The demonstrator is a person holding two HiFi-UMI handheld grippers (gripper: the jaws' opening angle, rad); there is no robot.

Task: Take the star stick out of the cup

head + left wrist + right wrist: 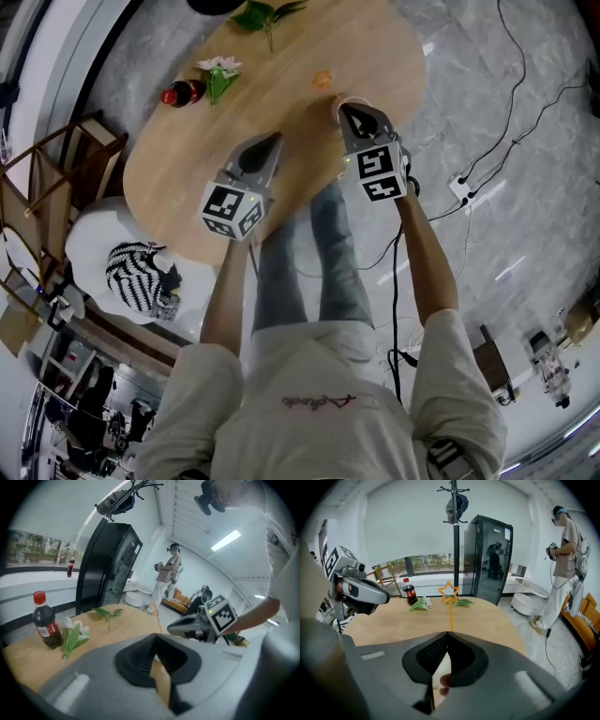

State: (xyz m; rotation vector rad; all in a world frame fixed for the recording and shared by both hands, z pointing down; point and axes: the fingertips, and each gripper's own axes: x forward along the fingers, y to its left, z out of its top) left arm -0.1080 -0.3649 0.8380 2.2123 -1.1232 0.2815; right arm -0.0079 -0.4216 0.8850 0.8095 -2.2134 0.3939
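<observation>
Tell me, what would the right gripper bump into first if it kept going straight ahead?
Probably the green leafy sprig lying on the wooden table, just behind the orange star stick that the right gripper pinches. It might pass above it; height is unclear.

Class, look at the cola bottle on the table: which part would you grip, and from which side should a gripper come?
I'd grip the cola bottle around its labelled middle, jaws level: it stands upright and narrows toward the red cap. Come from the side away from the white flower, which lies close beside it.
</observation>
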